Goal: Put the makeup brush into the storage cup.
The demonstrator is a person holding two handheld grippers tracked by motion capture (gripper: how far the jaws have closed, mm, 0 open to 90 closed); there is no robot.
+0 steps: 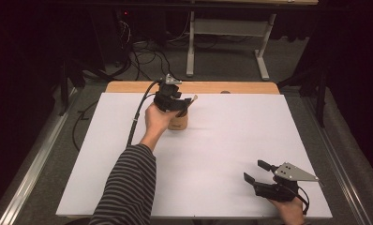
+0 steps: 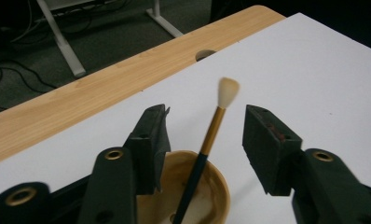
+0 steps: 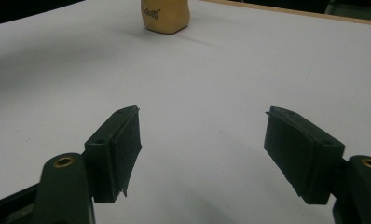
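A tan cup [image 1: 178, 123] stands on the white sheet at the back of the table, left of centre. A brush [image 2: 210, 135] with a dark handle, gold ferrule and pale bristles leans in the cup [image 2: 211, 191]. My left gripper [image 1: 181, 107] hovers over the cup. In the left gripper view my left gripper [image 2: 206, 119] is open, its jaws on either side of the brush handle with a gap on each side. My right gripper [image 1: 252, 169] rests near the front right of the sheet, open with nothing between its jaws [image 3: 202, 116]. The right gripper view has the cup [image 3: 165, 16] far ahead.
A white sheet [image 1: 222, 140] covers most of the wooden table [image 1: 241, 87], whose bare strip runs along the back with a small hole [image 2: 205, 54]. Beyond it stand white desk legs [image 1: 190, 51] and floor cables [image 1: 142, 56]. A striped sleeve [image 1: 126, 187] enters from the bottom.
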